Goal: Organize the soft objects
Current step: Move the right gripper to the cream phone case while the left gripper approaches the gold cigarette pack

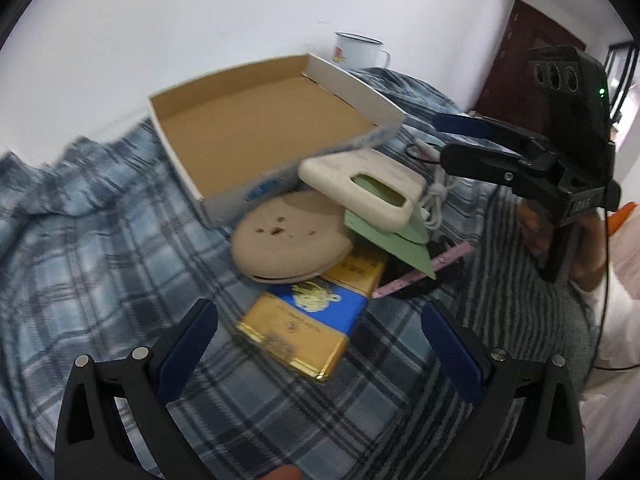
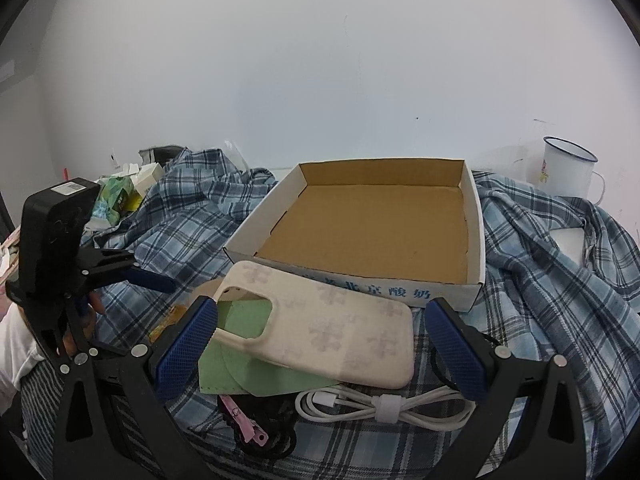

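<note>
Left wrist view: we read the task as barely started — the cardboard box [image 1: 264,136] sits on the plaid cloth [image 1: 100,240] with nothing in it, bare brown floor showing. The pile is just in front of it: a round beige pad [image 1: 290,236] touching the box's near wall, the cream phone case [image 1: 360,186] lying over a green sheet [image 1: 396,244], a gold-and-blue box [image 1: 308,324] partly under the pad, a pink strip [image 1: 424,270] to the right. Our left gripper [image 1: 320,352] has its jaws wide, holding nothing, hovering near the gold-and-blue box. The right gripper [image 1: 464,140] reaches in over the pile; its jaws look apart and empty. An enamel mug [image 1: 360,50] stands behind the box; contents not visible. Right wrist view: box [image 2: 476,240] again empty. The phone case [image 2: 332,328] lies between the wide-open fingers of the right gripper [image 2: 320,344], not gripped; a white cable [image 2: 384,402] and pink clip [image 2: 246,422] just below it. Everything soft is left to move, we'd judge.
</note>
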